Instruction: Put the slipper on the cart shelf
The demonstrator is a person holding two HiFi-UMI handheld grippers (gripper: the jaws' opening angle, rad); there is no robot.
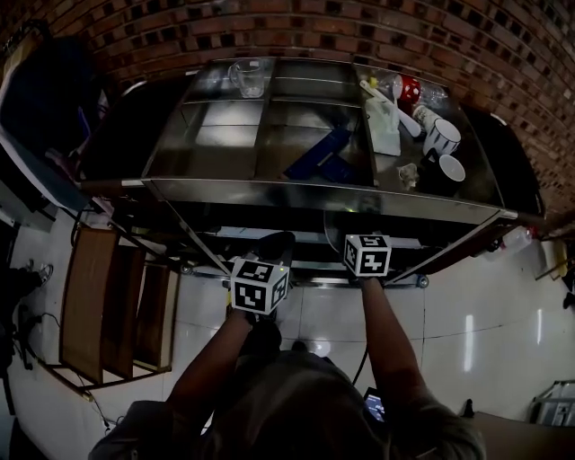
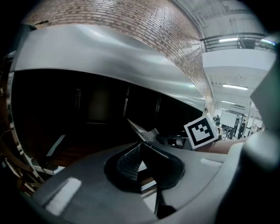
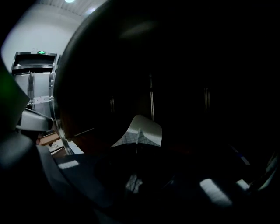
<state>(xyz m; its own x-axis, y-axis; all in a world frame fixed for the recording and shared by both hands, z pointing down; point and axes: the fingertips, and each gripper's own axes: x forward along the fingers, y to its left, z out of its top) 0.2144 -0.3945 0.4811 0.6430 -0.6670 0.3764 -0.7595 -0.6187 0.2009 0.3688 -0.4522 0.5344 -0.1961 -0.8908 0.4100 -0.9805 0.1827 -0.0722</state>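
Note:
The steel cart point(image 1: 269, 190) stands in front of me, its lower shelf space dark under the top tray. My left gripper point(image 1: 266, 260) is shut on a grey slipper point(image 2: 87, 183), which fills the bottom of the left gripper view; the meshed fingertips point(image 2: 131, 155) meet over its dark opening. In the head view that slipper point(image 1: 274, 244) points under the cart's top edge. My right gripper point(image 1: 359, 235) is shut on a second dark slipper point(image 3: 87, 175), its closed fingertips point(image 3: 139, 138) showing pale in the gloom. That slipper point(image 1: 344, 225) also reaches toward the shelf space.
The cart's top tray holds a glass jug point(image 1: 251, 77), a blue item point(image 1: 319, 157), white mugs point(image 1: 442, 137) and bottles. Wooden slats point(image 1: 108, 305) lean at the left on the tiled floor point(image 1: 467, 314). A brick wall point(image 1: 359, 27) stands behind the cart.

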